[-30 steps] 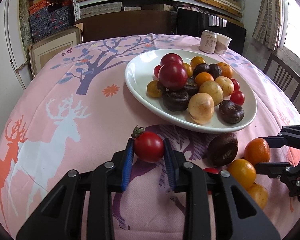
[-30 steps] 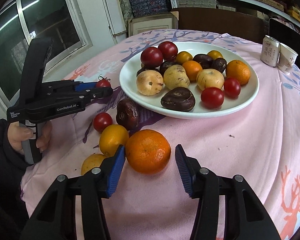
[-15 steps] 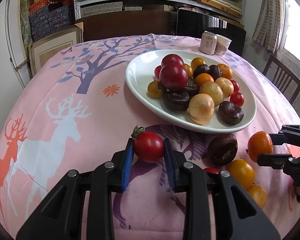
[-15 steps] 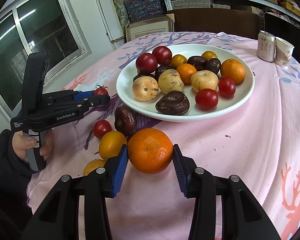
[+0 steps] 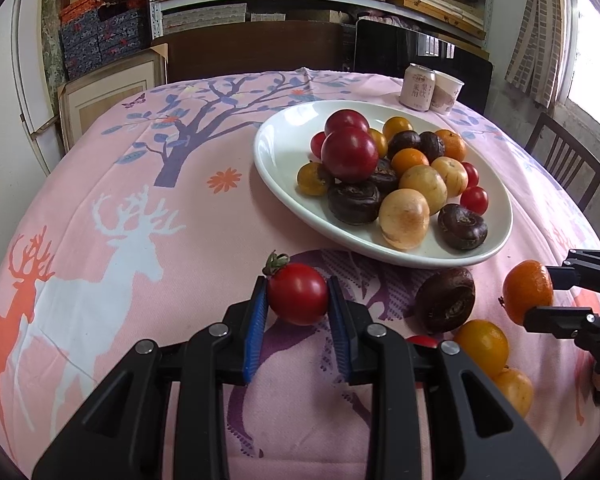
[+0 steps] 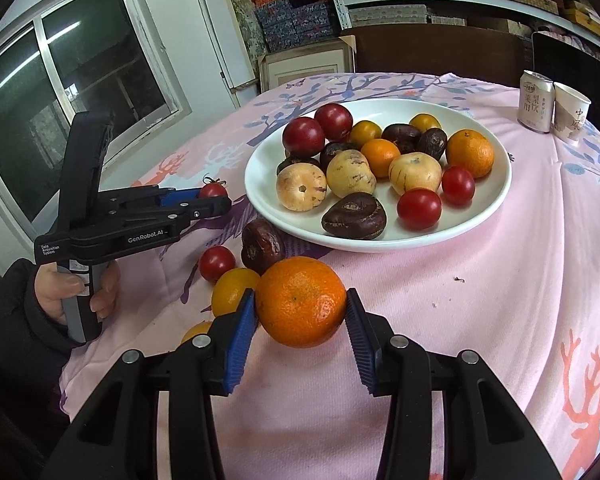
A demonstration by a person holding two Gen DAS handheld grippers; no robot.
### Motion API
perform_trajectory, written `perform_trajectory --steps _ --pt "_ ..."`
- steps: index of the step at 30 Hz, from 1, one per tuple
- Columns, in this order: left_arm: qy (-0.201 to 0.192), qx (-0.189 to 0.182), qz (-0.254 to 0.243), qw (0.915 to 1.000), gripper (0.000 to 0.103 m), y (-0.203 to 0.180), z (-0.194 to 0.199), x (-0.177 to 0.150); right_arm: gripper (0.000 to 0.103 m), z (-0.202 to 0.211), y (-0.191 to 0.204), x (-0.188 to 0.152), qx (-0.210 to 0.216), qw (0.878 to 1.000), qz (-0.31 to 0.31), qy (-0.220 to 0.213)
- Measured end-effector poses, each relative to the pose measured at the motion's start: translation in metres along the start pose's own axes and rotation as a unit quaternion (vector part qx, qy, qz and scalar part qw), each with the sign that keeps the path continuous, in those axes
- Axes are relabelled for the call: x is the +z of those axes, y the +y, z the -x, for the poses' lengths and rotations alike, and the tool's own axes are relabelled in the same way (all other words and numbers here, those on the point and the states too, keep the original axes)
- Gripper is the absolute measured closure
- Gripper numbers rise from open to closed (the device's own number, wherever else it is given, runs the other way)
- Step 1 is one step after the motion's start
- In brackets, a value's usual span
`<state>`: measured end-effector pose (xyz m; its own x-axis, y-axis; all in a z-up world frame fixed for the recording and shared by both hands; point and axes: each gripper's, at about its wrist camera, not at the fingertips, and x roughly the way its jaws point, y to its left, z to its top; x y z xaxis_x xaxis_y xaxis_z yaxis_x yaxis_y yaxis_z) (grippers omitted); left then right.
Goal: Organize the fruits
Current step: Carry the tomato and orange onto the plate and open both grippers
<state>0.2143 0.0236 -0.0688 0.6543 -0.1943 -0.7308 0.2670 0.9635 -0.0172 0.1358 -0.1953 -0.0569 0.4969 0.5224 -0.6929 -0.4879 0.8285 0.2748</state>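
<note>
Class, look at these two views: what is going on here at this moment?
A person is gathering fruit onto the white oval plate. The left tool is shut on a small red tomato with a green stem; the right tool is shut on a round orange mandarin. A dark brown water chestnut and a few small fruits lie on the pink patterned tablecloth.

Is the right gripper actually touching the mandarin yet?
Touching. In the right wrist view both blue pads of the right gripper press against the sides of the mandarin, with no gap.
</note>
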Motion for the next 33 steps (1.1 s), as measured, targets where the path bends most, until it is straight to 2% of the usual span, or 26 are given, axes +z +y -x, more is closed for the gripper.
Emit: perform_trajectory --steps 13,23,29,33 --pt "-0.010 -0.005 0.010 0.9999 0.074 0.005 0.006 0.001 0.058 0.010 -0.005 0.002 -0.001 1.000 -0.014 -0.024" --pt "-0.026 -0.010 0.017 0.9995 0.074 0.008 0.014 0.003 0.058 0.029 -0.023 0.009 -0.015 0.995 -0.059 -0.080" --pt "-0.057 -0.015 0.022 0.9980 0.074 0.010 0.029 0.005 0.058 0.042 -0.028 0.011 -0.025 0.991 -0.069 -0.114" --pt "-0.071 -0.030 0.021 0.9968 0.074 0.005 0.041 0.020 0.058 0.055 -0.032 0.020 -0.042 0.984 -0.079 -0.151"
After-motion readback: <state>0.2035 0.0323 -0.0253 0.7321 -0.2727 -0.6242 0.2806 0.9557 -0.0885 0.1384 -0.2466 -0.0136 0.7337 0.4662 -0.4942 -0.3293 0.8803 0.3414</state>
